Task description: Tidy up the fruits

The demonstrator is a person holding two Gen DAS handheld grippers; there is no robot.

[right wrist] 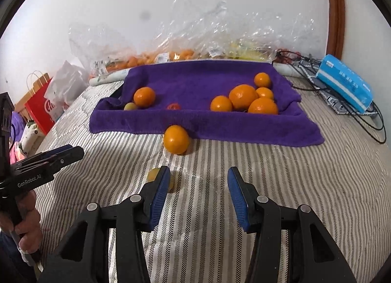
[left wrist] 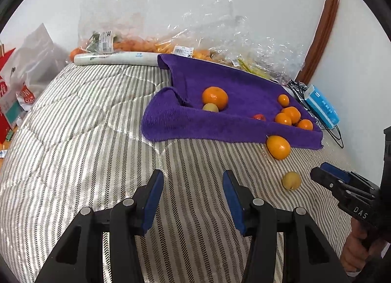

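Observation:
A purple towel (left wrist: 215, 121) (right wrist: 195, 124) lies on the striped bed and holds several oranges (right wrist: 242, 96), a small red fruit (right wrist: 173, 106) and a small yellow fruit (left wrist: 210, 107). One orange (left wrist: 278, 147) (right wrist: 176, 139) sits on the bed at the towel's front edge. A small yellow fruit (left wrist: 291, 180) (right wrist: 153, 174) lies nearer, partly hidden behind my right gripper's left finger. My left gripper (left wrist: 193, 178) is open and empty over the bed. My right gripper (right wrist: 199, 173) is open and empty, just right of the yellow fruit.
Clear plastic bags (left wrist: 151, 26) with more fruit lie against the wall behind the towel, with a white roll (left wrist: 114, 59). A blue tissue pack (right wrist: 344, 82) and black cables (right wrist: 374, 116) lie at the right. Red and white bags (right wrist: 41, 107) stand off the bed's left.

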